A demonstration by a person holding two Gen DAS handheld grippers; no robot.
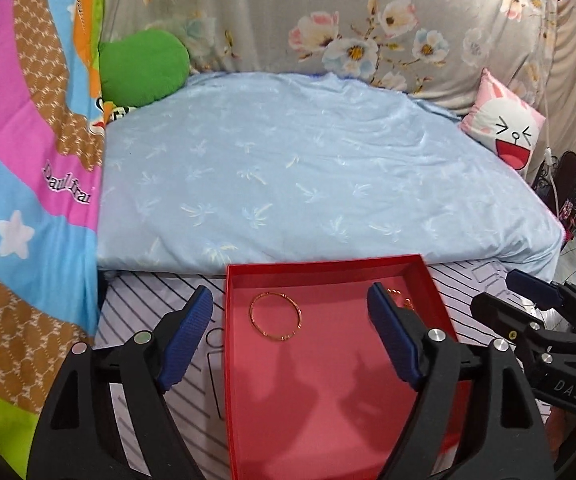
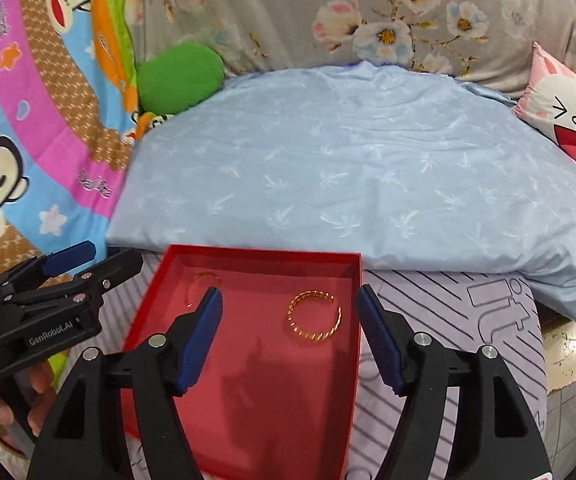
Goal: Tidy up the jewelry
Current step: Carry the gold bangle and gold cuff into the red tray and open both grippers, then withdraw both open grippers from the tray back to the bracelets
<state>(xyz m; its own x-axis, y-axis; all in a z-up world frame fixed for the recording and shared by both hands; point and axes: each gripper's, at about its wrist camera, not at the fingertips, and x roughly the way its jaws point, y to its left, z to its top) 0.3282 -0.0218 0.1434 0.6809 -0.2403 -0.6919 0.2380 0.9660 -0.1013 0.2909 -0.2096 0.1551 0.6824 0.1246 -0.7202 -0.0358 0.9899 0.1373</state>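
Note:
A shallow red box (image 1: 248, 420) lies on a striped lilac cloth; it also shows in the right wrist view (image 2: 156, 280). Two gold bangles lie inside it. A thin bangle (image 1: 275, 317) sits at the far left; in the right wrist view (image 2: 202, 282) my finger partly hides it. A twisted bangle (image 2: 313, 317) sits at the far right, mostly hidden behind my left finger in the left wrist view (image 1: 399, 298). My left gripper (image 1: 289, 308) is open and empty above the box. My right gripper (image 2: 289, 308) is open and empty above the box.
A folded light-blue quilt (image 1: 307, 168) lies right behind the box. A green cushion (image 1: 144, 68) and a pink bunny pillow (image 1: 503, 128) sit at the back. A colourful cartoon blanket (image 1: 16, 184) is on the left.

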